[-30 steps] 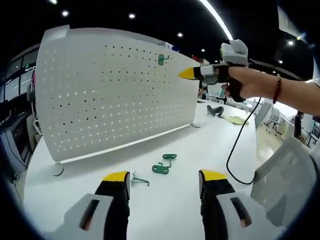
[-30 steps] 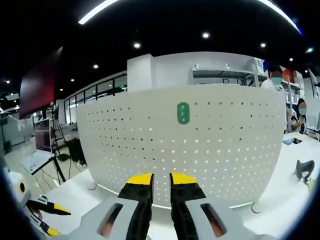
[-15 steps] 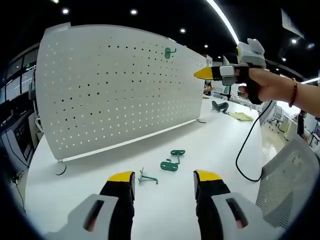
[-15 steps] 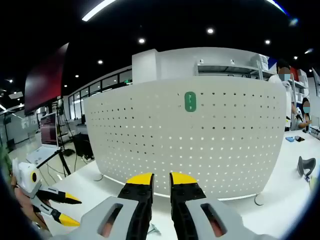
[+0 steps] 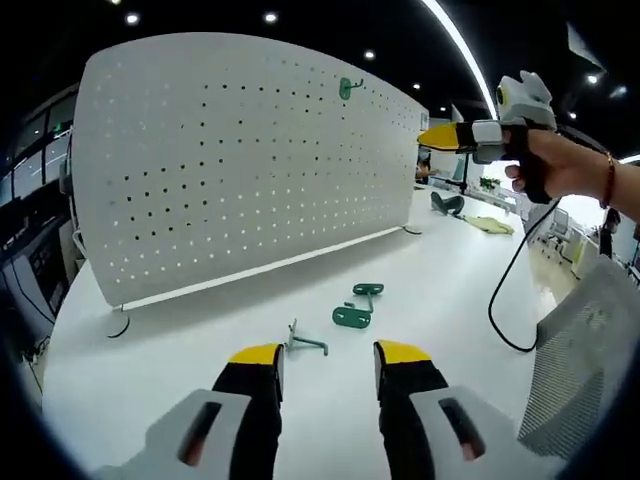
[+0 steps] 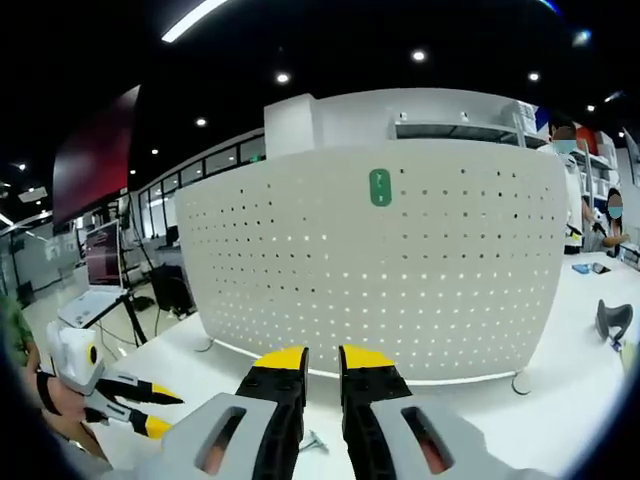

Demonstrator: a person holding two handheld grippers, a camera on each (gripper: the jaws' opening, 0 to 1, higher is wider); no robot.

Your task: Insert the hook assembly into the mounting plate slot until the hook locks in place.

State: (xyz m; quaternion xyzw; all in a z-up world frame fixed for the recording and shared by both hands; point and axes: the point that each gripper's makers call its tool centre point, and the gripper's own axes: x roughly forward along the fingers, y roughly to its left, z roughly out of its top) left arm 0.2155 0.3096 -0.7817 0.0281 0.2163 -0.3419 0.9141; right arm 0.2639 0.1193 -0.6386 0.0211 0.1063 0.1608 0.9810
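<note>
While hovering low over the white tabletop [image 5: 150, 370], the left gripper [image 5: 327, 357] is holding its yellow-tipped jaws apart and empty, facing two green plastic hooks [image 5: 357, 305] and a thin metal wire hook [image 5: 303, 341] lying loose just ahead; a careless reach could be knocking them aside. Across the table, the right gripper [image 6: 320, 360] is sitting with jaws nearly together, gripping nothing, aimed at the white perforated pegboard panel [image 6: 420, 270], where one green hook plate [image 6: 380, 187] is already hanging. An office with ceiling spotlights is surrounding everything.
</note>
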